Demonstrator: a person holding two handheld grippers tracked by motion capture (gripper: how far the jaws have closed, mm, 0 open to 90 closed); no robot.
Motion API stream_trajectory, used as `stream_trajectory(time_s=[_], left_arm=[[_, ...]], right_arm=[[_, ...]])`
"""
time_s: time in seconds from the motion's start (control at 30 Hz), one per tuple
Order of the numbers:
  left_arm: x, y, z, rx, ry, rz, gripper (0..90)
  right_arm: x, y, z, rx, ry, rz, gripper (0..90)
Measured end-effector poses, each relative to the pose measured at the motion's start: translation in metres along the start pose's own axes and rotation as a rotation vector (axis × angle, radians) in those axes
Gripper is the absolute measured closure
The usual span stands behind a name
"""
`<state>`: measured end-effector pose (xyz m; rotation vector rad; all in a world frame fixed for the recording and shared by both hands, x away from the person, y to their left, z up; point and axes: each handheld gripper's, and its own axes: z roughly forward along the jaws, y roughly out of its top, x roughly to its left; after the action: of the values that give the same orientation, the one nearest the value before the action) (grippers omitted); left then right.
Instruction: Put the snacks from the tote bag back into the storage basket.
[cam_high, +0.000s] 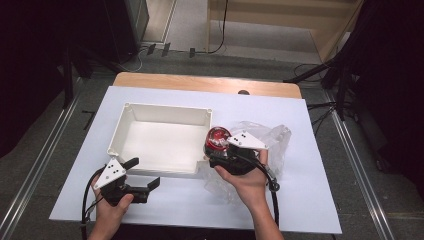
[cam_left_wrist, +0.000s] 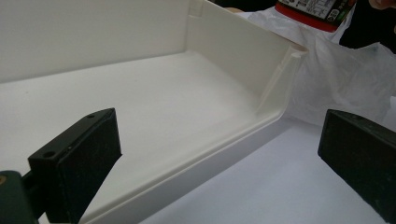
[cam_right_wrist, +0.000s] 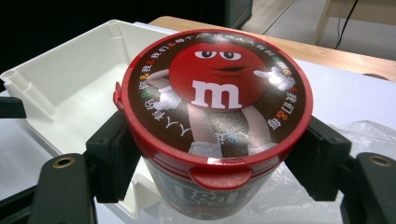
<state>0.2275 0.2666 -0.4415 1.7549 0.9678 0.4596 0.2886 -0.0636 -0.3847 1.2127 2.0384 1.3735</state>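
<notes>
A round candy tub (cam_right_wrist: 215, 121) with a red lid and a cartoon figure on top is held upright in my right gripper (cam_right_wrist: 215, 158), whose black pads press on its two sides. In the high view the tub (cam_high: 218, 139) hangs by the near right corner of a white plastic box (cam_high: 131, 111), and the right gripper (cam_high: 220, 152) is just under it. My left gripper (cam_high: 145, 173) stands open at the box's near left edge, its jaws (cam_left_wrist: 224, 158) wide apart with nothing between them. The box's rim (cam_left_wrist: 187, 172) runs between those jaws.
A crumpled clear plastic bag (cam_high: 272, 137) lies to the right of the box, under and behind the right hand. A white sheet (cam_high: 310, 200) covers the wooden table (cam_high: 200, 82). Rails and dark stands flank the table on both sides.
</notes>
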Motion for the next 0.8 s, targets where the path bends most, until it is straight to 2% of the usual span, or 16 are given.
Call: stream_trajectory(time_s=[0.53,0.8], left_arm=[[-0.001,-0.001,0.001,0.008,0.000,0.023,0.0],[0.000,-0.001,0.000,0.008,0.000,0.018,0.0]], right_arm=[[0.009,0.004,0.010,0.003,0.011,-0.005,26.1],[0.015,0.006,0.016,0.009,0.021,-0.009,26.1]])
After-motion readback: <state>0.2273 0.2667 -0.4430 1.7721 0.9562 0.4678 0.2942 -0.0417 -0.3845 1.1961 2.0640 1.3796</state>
